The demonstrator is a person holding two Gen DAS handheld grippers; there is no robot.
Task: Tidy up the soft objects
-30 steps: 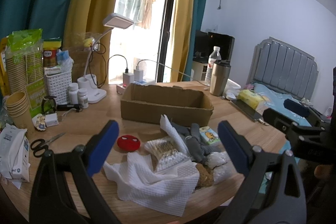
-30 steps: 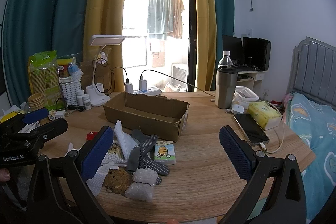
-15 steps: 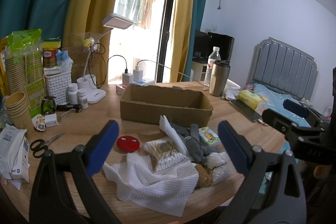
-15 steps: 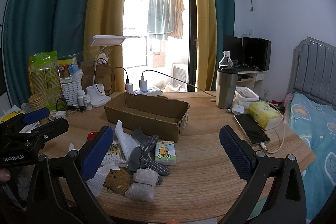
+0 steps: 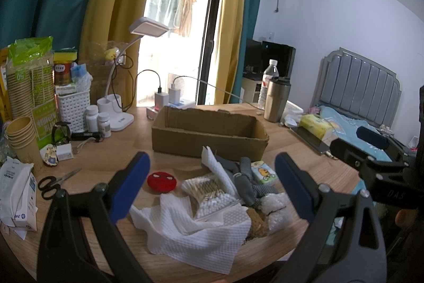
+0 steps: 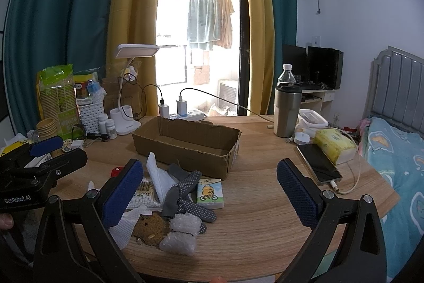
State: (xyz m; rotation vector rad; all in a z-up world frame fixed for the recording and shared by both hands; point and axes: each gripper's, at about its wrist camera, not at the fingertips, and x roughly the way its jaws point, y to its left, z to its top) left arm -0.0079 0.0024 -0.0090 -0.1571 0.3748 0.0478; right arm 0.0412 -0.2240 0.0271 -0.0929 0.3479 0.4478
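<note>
Both grippers hang above the near edge of the table (image 6: pixel 265 206), each with its blue pads spread wide and nothing between them. The left gripper (image 5: pixel 212 187) looks down on the pile of soft things; the right gripper (image 6: pixel 209 192) sees the same pile from the other side, at about 7 o'clock in its view.

The pile lies on the table just in front of the box (image 5: pixel 209 131), at 6 o'clock from it. In the left view a white cloth (image 5: pixel 190 227) spreads nearest the camera, with a bag of cotton swabs (image 5: pixel 209 190) resting on its far part. At 3 o'clock from the swabs lie grey socks (image 5: pixel 246 182), crossed over each other. A tissue pack (image 6: pixel 210 193) with a cartoon print lies just beside the socks, between them and the box. A brown plush (image 6: pixel 151 227) sits at the near end of the pile, touching two lumps of bubble wrap (image 6: pixel 182 232) at its 3 o'clock. A red round toy (image 5: pixel 162 182) lies apart from the pile at 9 o'clock; whether it is soft I cannot tell.

The box is open, and what shows of its floor in the right view is bare. Scissors (image 5: pixel 53 182) lie well to the left. A phone (image 6: pixel 319 166) lies at 3 o'clock from the box, beside a yellow tissue packet (image 6: pixel 335 149).
</note>
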